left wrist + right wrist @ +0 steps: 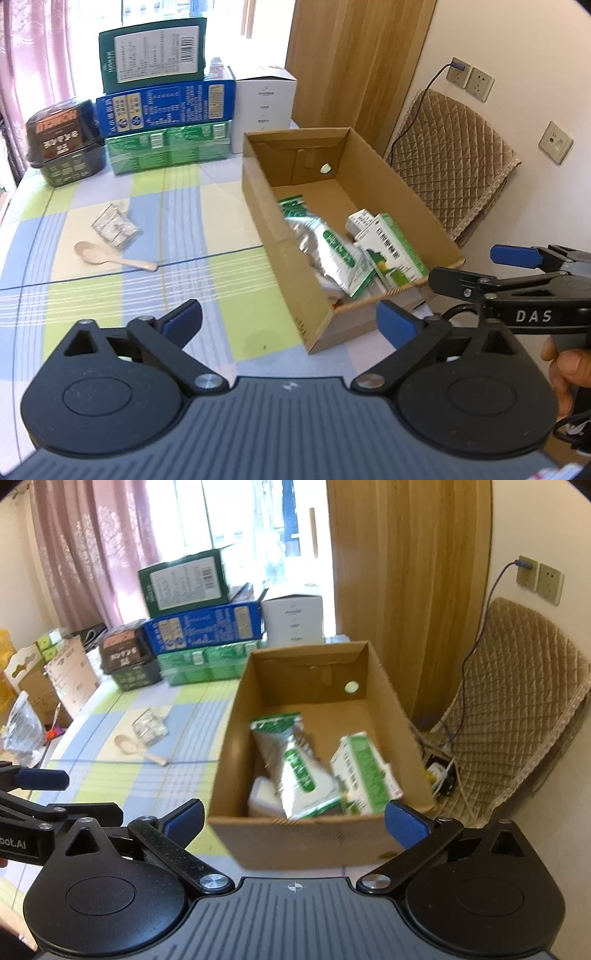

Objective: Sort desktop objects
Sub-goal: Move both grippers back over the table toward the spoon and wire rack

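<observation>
Cardboard box (pixel 258 834): holds foil pouch (pixel 295 764) and green-white carton (pixel 364 775), judged sorted.
Left of box: spoon (pixel 110 256) and clear packet (pixel 114 227) lie on worktop (pixel 177 221), unsorted.
Left tool (pixel 290 325): released, empty.
Right tool (pixel 295 823): released, empty.

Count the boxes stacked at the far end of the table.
3 stacked: the light green box at the bottom, the blue box on it, the dark green box standing on top. A white box stands beside the stack; more may hide behind.
</observation>
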A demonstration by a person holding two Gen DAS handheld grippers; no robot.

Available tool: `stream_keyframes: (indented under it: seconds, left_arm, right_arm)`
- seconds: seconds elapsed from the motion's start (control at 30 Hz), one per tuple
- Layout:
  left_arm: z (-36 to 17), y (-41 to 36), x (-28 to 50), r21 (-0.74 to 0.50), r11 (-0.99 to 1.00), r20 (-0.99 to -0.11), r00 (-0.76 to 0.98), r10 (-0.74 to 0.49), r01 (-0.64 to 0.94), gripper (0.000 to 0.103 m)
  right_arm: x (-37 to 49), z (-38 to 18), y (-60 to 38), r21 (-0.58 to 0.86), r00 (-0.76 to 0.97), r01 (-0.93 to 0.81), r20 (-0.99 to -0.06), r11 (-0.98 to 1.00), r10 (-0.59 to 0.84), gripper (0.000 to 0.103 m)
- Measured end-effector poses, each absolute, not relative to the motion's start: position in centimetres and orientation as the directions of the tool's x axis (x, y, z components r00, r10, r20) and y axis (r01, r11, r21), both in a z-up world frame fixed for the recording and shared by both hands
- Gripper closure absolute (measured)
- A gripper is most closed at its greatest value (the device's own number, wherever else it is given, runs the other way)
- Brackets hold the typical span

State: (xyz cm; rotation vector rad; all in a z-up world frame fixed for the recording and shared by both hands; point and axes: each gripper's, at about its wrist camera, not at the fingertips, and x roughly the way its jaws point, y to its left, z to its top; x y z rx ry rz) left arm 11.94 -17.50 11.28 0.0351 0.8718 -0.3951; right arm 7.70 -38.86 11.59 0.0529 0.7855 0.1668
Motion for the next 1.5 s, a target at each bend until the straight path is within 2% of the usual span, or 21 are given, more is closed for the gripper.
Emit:
stream_keyframes:
  seconds: [0.6,0.93,1.1,1.27,1.5]
  left_arm:
    - [9.3,-2.9,7.8,-0.085,0.988,-0.765,0.626,-0.15,0.132,0.002]
    - [10.4,2.5,6.4,-0.062,0.994,-0.751,0.652,-0.108,0.094,0.002]
    - [9.9,3.7,7.6,-0.008,0.992,-0.764,0.639,-0.087,0.126,0.002]
    - [8.7,3.8,10.2,0.067,0.972,-0.775,0.626,-0.091,0.224,0.002]
    - [5.9,3.2,16.4,0.136,0.888,-0.752,0.629,-0.197,0.44,0.002]
  right_arm:
    - [4.7,11.6,-28.5,0.083,0.667,-0.323,-0.687,0.943,0.289,0.002]
    - [4.6,11.4,-23.6,0.058,0.645,-0.406,-0.689,0.912,0.331,0.002]
    - [6.0,10.9,-22.0,0.03,0.627,-0.456,-0.698,0.89,0.345,0.002]
    - [9.7,9.7,-20.5,0.027,0.594,-0.493,-0.72,0.87,0.359,0.002]
    - [17.4,6.3,-17.7,0.009,0.532,-0.561,-0.762,0.828,0.369,0.002]
